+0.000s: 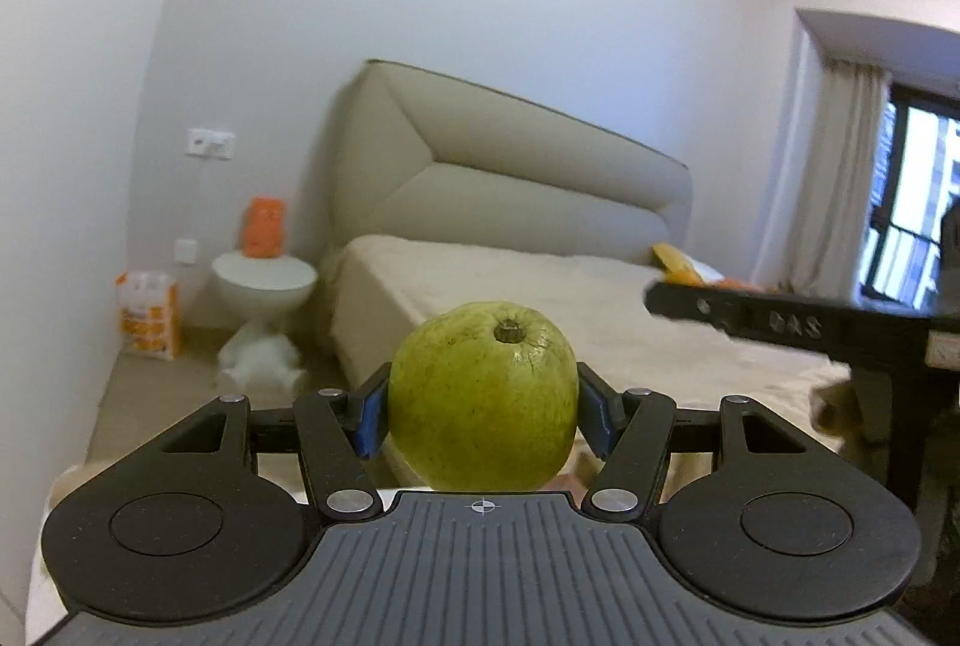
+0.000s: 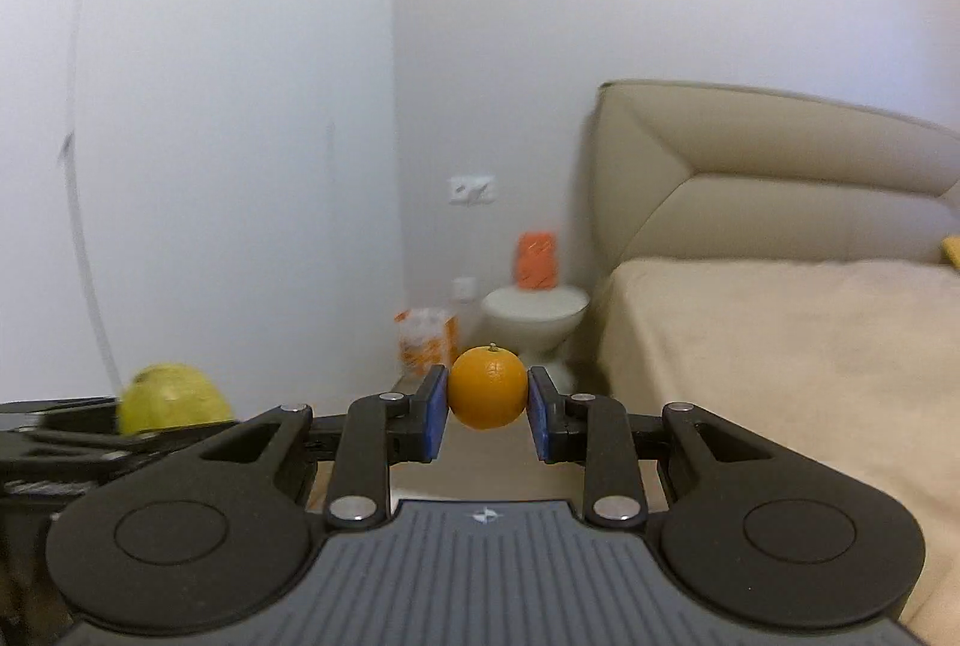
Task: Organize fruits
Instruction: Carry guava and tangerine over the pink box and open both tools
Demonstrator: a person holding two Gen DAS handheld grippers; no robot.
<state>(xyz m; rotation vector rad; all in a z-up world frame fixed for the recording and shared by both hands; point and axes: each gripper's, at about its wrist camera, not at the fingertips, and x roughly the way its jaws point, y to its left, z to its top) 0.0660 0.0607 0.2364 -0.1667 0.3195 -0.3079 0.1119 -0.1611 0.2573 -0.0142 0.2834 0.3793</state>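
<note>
A large green guava [image 1: 483, 400] fills the space between the blue pads of my left gripper [image 1: 483, 409], which is shut on it and holds it up in the air. The same guava [image 2: 174, 397] shows blurred at the left edge of the right wrist view, in the left gripper [image 2: 90, 430]. My right gripper [image 2: 488, 409] is shut on a small orange [image 2: 488, 387], its blue pads pressing both sides. Part of the right gripper [image 1: 780, 322] crosses the right side of the left wrist view.
A beige bed [image 1: 600, 310] with a padded headboard [image 1: 510, 166] lies ahead. Beside it stands a white round side table [image 1: 264, 280] with an orange object [image 1: 264, 229] on top. An orange and white bag [image 1: 150, 313] sits on the floor by the wall. A window [image 1: 918, 202] is at the right.
</note>
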